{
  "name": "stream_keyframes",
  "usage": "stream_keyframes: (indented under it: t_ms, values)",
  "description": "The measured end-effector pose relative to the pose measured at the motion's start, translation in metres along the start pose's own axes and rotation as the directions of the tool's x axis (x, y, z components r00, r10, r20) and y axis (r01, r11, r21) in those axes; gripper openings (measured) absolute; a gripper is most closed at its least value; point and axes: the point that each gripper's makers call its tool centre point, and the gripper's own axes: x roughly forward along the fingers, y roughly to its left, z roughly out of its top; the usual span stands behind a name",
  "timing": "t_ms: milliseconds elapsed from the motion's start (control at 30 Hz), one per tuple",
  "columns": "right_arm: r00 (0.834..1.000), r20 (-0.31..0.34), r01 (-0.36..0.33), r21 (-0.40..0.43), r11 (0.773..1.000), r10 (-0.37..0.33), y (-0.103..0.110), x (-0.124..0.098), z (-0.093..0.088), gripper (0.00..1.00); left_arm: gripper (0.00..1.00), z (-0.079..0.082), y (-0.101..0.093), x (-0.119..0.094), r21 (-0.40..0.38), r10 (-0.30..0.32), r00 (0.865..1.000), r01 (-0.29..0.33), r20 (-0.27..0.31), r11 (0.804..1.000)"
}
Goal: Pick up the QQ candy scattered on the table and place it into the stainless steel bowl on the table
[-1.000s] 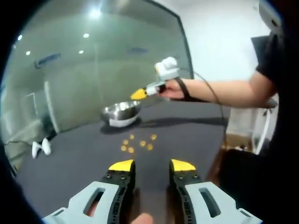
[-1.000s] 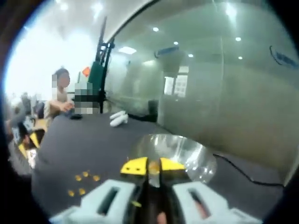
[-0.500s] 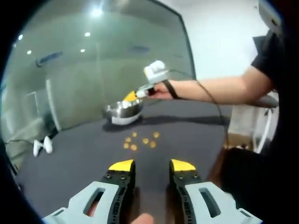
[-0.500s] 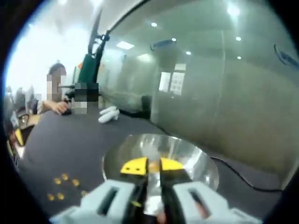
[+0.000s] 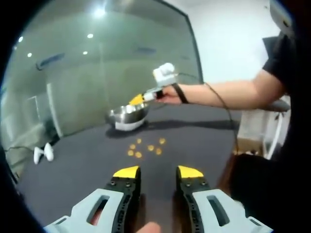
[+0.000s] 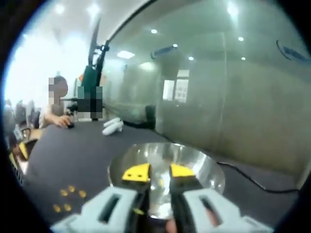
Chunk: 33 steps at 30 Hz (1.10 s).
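The right gripper [image 6: 160, 172] hung over the stainless steel bowl [image 6: 206, 167], jaws slightly apart with nothing between them. The left gripper [image 5: 158, 172] waited low, jaws wide apart. Six QQ candies [image 5: 144, 147] lay scattered near the bowl [image 5: 127, 116] (small, probably soft and light; pinch each across its middle). Bowl contents unclear.
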Motion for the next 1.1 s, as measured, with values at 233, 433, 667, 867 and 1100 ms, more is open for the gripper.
stream_keyframes:
  t_ms: [233, 433, 667, 867, 1100]
  values:
    - [1.000, -0.006, -0.002, -0.007, 1.000, 0.002, 0.010, -0.006, -0.003, 0.15, 0.31, 0.001, 0.003, -0.002, 0.012, 0.011, 1.000, -0.011, 0.000, 1.000]
    - [1.000, -0.015, -0.020, -0.018, 1.000, 0.020, 0.021, -0.021, -0.005, 0.16, 0.31, 0.001, 0.006, -0.004, 0.005, 0.018, 1.000, -0.018, 0.002, 1.000]
    - [0.997, -0.013, -0.072, -0.020, 0.997, 0.072, 0.036, -0.053, -0.007, 0.17, 0.31, 0.003, 0.005, -0.004, 0.007, 0.028, 1.000, -0.028, 0.012, 1.000]
    - [0.996, 0.003, -0.092, -0.030, 0.995, 0.092, 0.055, -0.095, -0.013, 0.18, 0.31, 0.003, 0.010, -0.005, -0.006, 0.043, 0.999, -0.043, 0.016, 0.999]
    - [0.992, 0.017, -0.125, 0.005, 0.992, 0.125, 0.086, -0.142, -0.037, 0.18, 0.31, 0.005, 0.007, -0.003, -0.001, 0.034, 0.999, -0.034, 0.021, 0.999]
